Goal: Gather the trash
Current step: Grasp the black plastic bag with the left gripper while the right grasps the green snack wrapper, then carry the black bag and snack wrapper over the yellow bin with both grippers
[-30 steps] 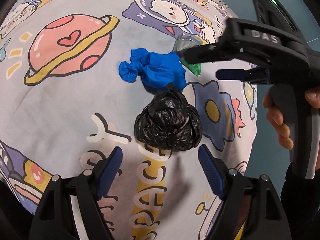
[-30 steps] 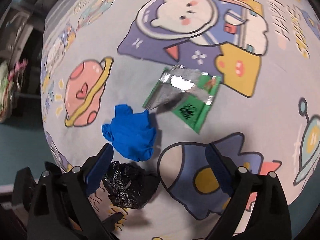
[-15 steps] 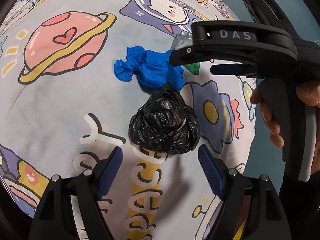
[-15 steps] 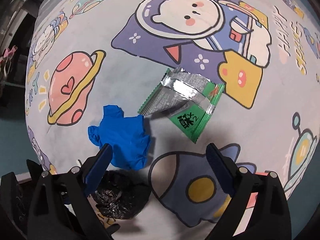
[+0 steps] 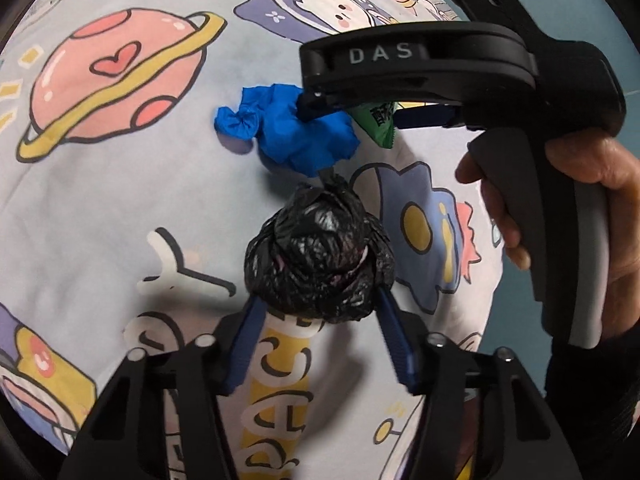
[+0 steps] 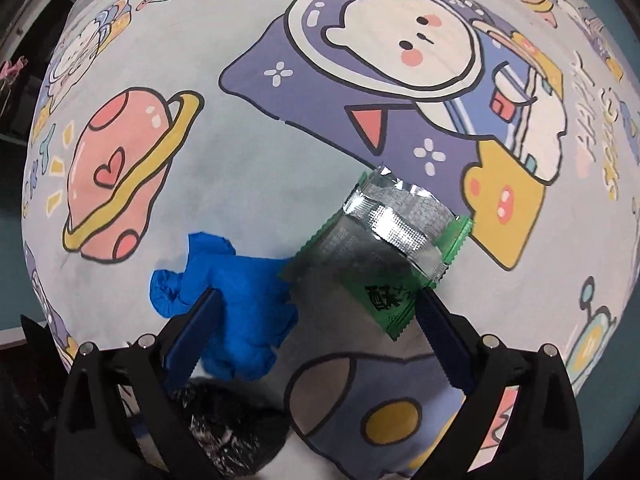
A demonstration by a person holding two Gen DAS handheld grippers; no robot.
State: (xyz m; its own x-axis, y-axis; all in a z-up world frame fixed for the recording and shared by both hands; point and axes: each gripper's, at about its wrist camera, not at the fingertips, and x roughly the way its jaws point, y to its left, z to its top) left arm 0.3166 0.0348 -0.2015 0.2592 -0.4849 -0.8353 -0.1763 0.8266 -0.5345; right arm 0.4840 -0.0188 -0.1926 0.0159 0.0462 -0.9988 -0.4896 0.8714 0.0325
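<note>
Two grippers, three scraps, one cramped patch of cloth

Three pieces of trash lie bunched together on the cartoon-print tablecloth (image 5: pixel 120 208): a knotted black bag (image 5: pixel 320 256) nearest the person, a crumpled blue glove (image 6: pixel 236 304) just beyond it and touching its knot, and a green and silver snack wrapper (image 6: pixel 384 252) to the glove's right, its left corner overlapping the glove.

The left gripper (image 5: pixel 320 320) comes in steeply from the near side with the black bag squarely between its blue pads. The jaws are closing; the pads look to be touching the bag's left and right flanks, though how firmly they squeeze I cannot tell. The bag is roundish with no real long axis, so the angle of the grip hardly matters.

The right gripper (image 6: pixel 316 328) hangs almost straight down over the seam where glove meets wrapper, jaws wide and gripping nothing. Its left finger (image 6: pixel 196 328) is over the glove, and its right finger (image 6: pixel 444 336) sits at the wrapper's near right corner. The wrapper's long axis runs from near right to far left, slanted across the line between the fingers. As I judge it, closing here would pinch the near edges of both pieces, catching the wrapper by a corner only. Shifting a little either way would favour one item.
</note>
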